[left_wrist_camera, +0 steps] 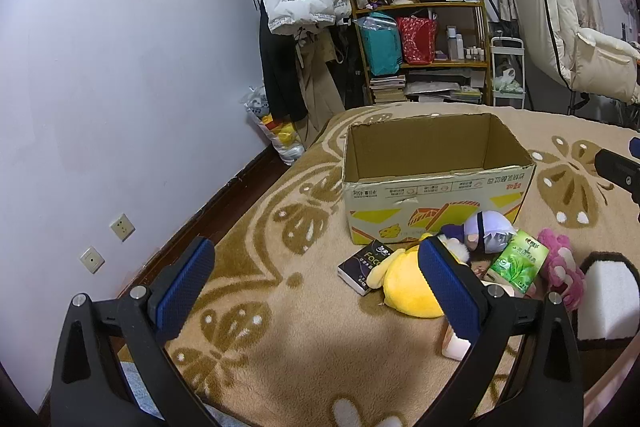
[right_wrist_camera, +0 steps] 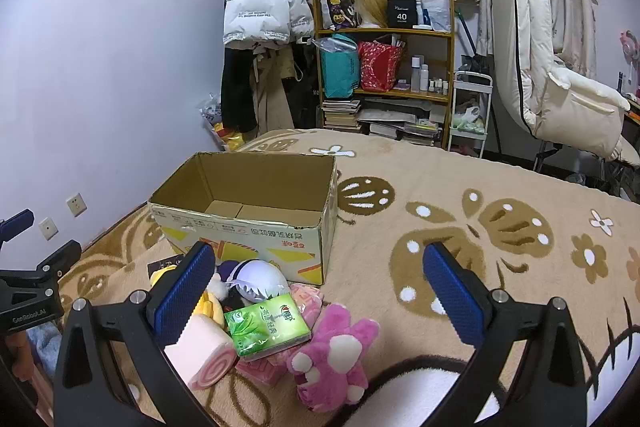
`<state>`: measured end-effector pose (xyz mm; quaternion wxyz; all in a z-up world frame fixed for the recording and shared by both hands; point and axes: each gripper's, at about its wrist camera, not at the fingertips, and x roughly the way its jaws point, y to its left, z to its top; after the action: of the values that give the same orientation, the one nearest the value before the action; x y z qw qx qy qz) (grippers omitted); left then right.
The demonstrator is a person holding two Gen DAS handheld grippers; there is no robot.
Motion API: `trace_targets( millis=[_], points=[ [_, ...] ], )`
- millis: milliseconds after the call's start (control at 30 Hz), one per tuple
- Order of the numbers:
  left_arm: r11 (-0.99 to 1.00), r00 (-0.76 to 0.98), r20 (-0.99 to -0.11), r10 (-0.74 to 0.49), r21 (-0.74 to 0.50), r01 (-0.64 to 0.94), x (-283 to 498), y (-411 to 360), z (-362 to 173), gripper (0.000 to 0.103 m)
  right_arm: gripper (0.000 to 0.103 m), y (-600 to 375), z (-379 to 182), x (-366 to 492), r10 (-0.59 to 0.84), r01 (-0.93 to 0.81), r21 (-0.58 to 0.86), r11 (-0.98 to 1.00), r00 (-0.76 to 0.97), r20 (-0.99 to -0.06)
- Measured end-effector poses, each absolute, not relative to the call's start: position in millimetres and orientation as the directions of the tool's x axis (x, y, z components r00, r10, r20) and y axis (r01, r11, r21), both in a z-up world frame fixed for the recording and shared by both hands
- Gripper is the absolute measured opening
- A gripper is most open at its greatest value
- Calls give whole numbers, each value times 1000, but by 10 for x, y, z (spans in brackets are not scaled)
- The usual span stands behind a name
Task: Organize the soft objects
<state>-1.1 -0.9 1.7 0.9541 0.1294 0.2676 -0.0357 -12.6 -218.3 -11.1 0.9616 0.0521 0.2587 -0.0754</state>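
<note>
A heap of soft toys lay on the patterned blanket [right_wrist_camera: 460, 187], just in front of the open cardboard box [right_wrist_camera: 256, 223]. In it were a yellow plush [left_wrist_camera: 404, 287], a purple-and-white doll [right_wrist_camera: 256, 279] leaning against the box's front wall, a pink plush [right_wrist_camera: 336, 355] nearest the right-hand camera, a pink swirl roll cushion [right_wrist_camera: 204, 351], and a green tissue pack [right_wrist_camera: 266, 327] resting on top. A dark tissue pack [left_wrist_camera: 362, 267] lay beside the yellow plush.

The left gripper [left_wrist_camera: 316, 291] hung above the blanket with its blue pads wide apart, holding nothing; its right pad overlapped the yellow plush in view, though contact could not be judged. The right gripper [right_wrist_camera: 320, 295] was likewise spread wide and empty, hovering over the heap.

Beyond the bed stood a wooden shelf [right_wrist_camera: 384, 67], a white puffer jacket [right_wrist_camera: 264, 7] and a cream chair [right_wrist_camera: 552, 75].
</note>
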Motion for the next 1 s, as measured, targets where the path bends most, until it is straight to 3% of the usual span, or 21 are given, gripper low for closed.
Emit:
trace_targets(
  millis=[1000],
  points=[
    [963, 852, -524, 1, 231, 140, 4, -32, -62, 101, 103, -2148, -160, -96, -113, 169, 62, 984, 850, -514]
  ],
)
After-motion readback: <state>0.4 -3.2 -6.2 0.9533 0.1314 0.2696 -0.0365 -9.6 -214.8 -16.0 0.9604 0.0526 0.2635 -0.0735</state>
